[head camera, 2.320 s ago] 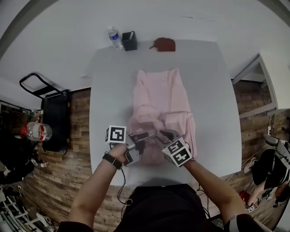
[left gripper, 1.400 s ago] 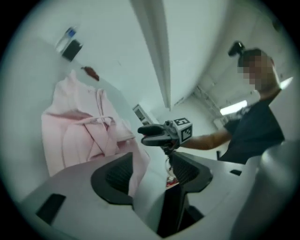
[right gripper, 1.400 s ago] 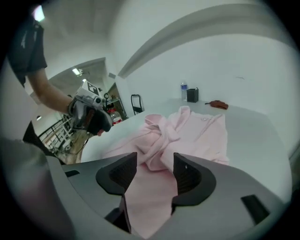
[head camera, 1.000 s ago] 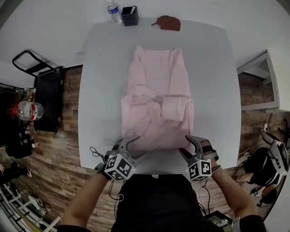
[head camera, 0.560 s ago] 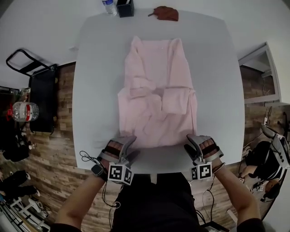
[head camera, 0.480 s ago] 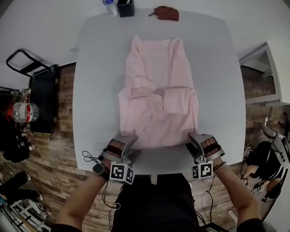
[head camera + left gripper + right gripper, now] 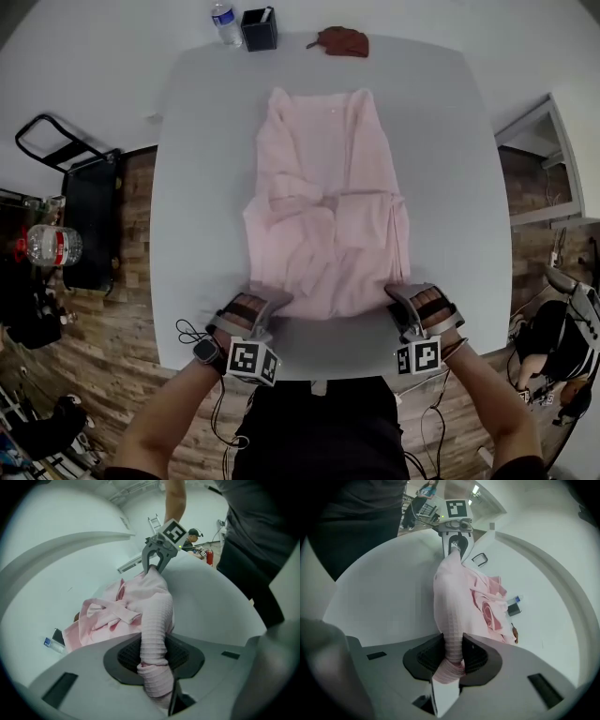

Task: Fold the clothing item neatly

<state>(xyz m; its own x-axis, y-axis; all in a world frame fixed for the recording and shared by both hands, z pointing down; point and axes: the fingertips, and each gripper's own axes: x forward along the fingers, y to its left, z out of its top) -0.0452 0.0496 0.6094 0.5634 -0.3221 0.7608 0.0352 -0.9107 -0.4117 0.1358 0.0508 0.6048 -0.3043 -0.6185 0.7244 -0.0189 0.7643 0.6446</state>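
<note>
We are holding a gripper in each hand at the near edge of the counter (image 7: 450,169). Both are gripping the pink shirt (image 7: 323,187), which is lying lengthwise down the middle of the counter, collar toward the counter's far edge and hem (image 7: 328,305) toward its near edge. The left gripper (image 7: 265,300) is biting the hem's corner on the counter's left side. In the left gripper view its fingers (image 7: 129,656) have just been closing and are clamping a bunched roll of the waffle-textured cloth between their dark ribbed pads, kept apart only by the thickness of the fabric. The right gripper (image 7: 405,295) is doing the same at the hem's corner on the counter's right side. Its fingers (image 7: 477,654) have also just been closing and are pinching a gathered fold of the same cloth tightly between them. In each gripper view the hem is running as a pink band from our own fingers across to the other gripper. The shirt's two sleeves (image 7: 361,220) are lying folded inward over its front, around the middle of the counter. Along the counter's far edge a water bottle (image 7: 223,23), a black holder (image 7: 259,30) and a brown item (image 7: 339,41) are sitting clear of the shirt.
</note>
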